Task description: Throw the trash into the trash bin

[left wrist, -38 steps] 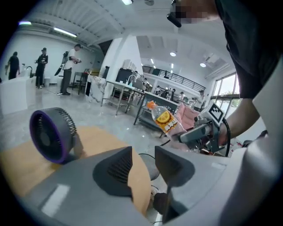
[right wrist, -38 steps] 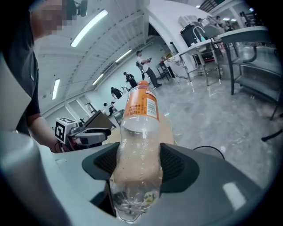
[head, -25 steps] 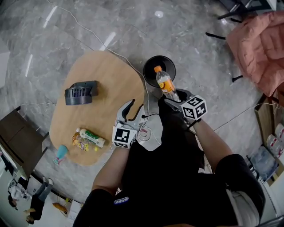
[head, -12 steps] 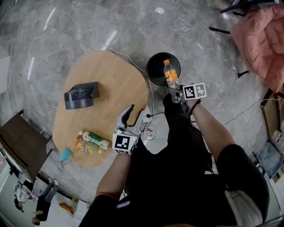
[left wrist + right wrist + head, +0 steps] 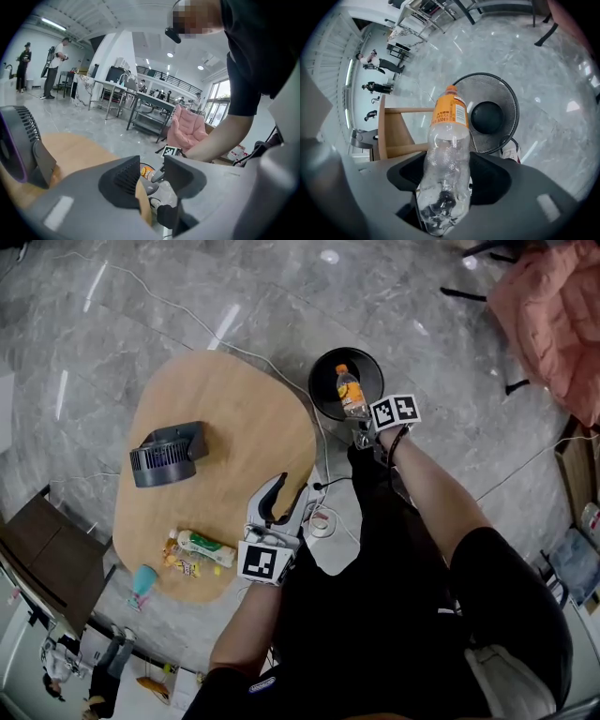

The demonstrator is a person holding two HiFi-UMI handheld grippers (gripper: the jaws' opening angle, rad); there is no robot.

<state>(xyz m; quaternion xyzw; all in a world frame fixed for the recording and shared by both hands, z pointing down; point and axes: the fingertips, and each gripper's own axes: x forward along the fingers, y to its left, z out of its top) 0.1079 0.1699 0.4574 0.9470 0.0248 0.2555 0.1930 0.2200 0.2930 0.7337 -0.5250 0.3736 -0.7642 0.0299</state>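
Print on the bottle (image 5: 445,140) is mostly too small to read. Its label is orange with a white patch, and the number 500 shows on it. The cap is orange too, and the rest is clear plastic.

One right claw (image 5: 444,183) holds this one bottle. Its two jaws squeeze the clear bottom end from both sides. The cap end sticks out past the claw's tips. Just past the cap sits one round black trash bin (image 5: 508,101) made of mesh, on the grey floor. From the head view, the bottle (image 5: 349,395) lies over the bin (image 5: 323,390), with the right claw (image 5: 364,434) at the near rim.

One left claw (image 5: 286,498) has its jaws apart. Nothing is between them in the left gripper view (image 5: 152,180). It sits over the near edge of one wooden table (image 5: 225,418).

Each claw has one cube with black and white squares, so two cubes in all.

To the left of the left claw, near the table's edge, lie one green and white bottle (image 5: 204,546) and some yellow wrappers (image 5: 180,563). Their print is too small to read. Farther from that claw stands one dark fan (image 5: 167,453).
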